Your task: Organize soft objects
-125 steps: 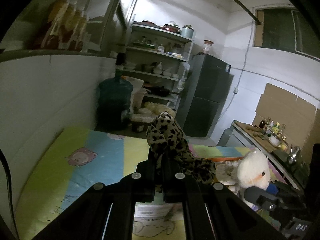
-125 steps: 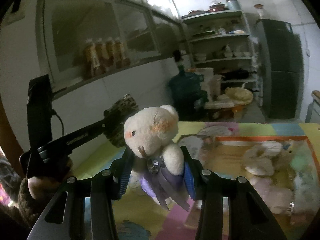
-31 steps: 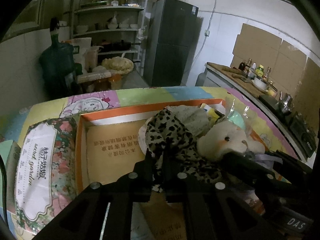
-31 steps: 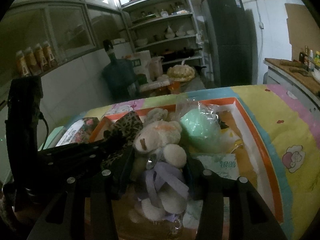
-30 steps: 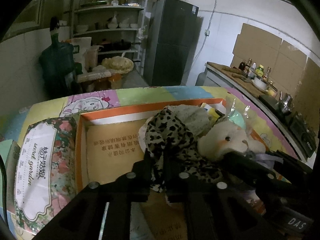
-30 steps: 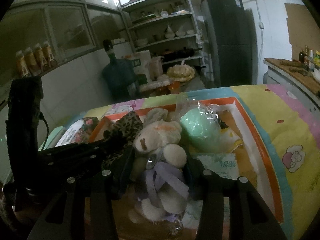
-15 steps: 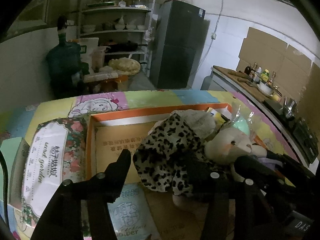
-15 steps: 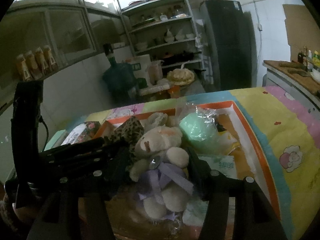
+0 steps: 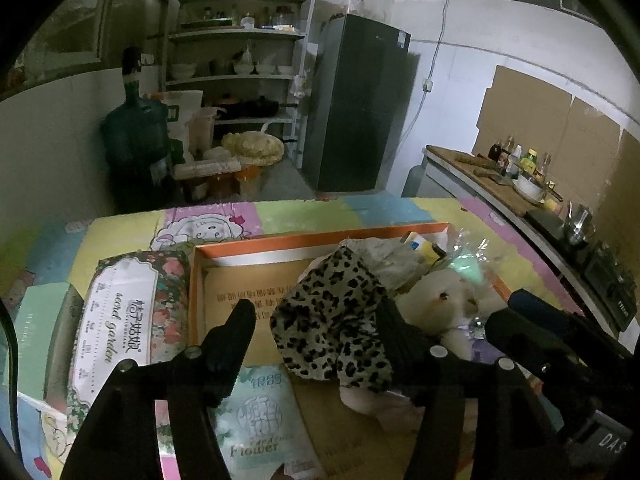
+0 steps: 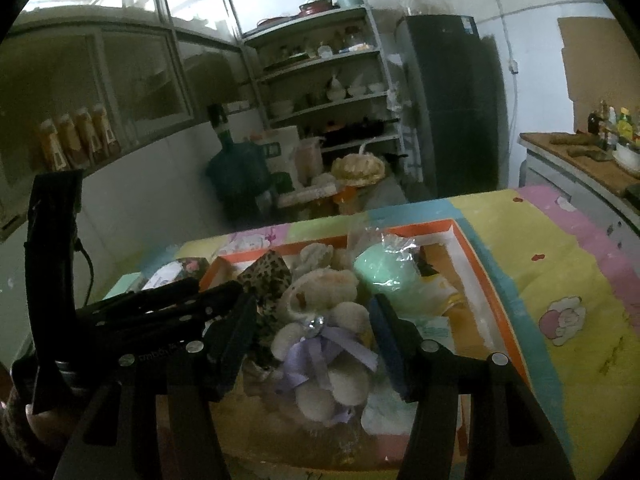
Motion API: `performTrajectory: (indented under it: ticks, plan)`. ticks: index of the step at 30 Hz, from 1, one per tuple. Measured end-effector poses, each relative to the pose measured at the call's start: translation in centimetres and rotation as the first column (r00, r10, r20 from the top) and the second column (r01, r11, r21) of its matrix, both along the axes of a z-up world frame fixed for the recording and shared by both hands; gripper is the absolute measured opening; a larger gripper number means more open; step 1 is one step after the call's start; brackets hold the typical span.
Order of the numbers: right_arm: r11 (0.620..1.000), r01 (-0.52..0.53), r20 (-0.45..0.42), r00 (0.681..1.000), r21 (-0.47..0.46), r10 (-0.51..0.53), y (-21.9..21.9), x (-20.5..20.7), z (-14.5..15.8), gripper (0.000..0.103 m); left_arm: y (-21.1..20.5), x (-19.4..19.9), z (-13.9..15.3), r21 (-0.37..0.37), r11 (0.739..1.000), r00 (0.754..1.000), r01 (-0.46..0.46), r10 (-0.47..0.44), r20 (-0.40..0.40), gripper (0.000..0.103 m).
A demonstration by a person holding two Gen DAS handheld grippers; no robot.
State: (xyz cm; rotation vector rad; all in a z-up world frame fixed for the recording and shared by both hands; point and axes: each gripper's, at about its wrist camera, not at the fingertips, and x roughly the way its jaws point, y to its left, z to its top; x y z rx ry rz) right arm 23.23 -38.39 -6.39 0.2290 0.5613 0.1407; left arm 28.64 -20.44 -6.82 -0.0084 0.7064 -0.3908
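An orange-rimmed cardboard box lies on the table. In it lies a leopard-print soft toy, between the fingers of my left gripper. Those jaws are opening and the left pad stands well off the toy. Beside it sits a cream teddy bear with a purple bow, between the fingers of my right gripper. Its jaws are opening too, with gaps on both sides of the bear. A green soft thing in clear wrap lies behind the bear.
A floral tissue pack lies left of the box and a pale "Flower" pack inside it near me. The table has a bright cartoon cover. Beyond stand a water jug, shelves, a dark fridge and a counter with bottles.
Both grippers have gone from shut on their toys to open. The leopard toy and the bear now rest in the box, and both grippers have drawn back a little.
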Motion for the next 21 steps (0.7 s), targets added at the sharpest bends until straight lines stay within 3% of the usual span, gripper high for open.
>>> performTrajectory:
  ticks: [3,6,21]
  plan:
    - [1.0,0.007,0.007,1.0,-0.006,-0.007,0.2,-0.4,0.3,0.073,0.1,-0.5,0.5,-0.002,1.0,1.0,-0.001,0.001,0.013,0.067]
    - [1.0,0.017,0.018,1.0,-0.005,-0.017,0.3,-0.9,0.7,0.073,0.3,-1.1,1.0,-0.008,1.0,1.0,-0.004,0.005,0.031,0.073]
    - [0.999,0.046,0.045,0.998,-0.004,-0.046,1.2,-3.2,2.3,0.074,2.0,-4.0,3.1,-0.027,1.0,0.996,-0.007,0.009,0.089,0.075]
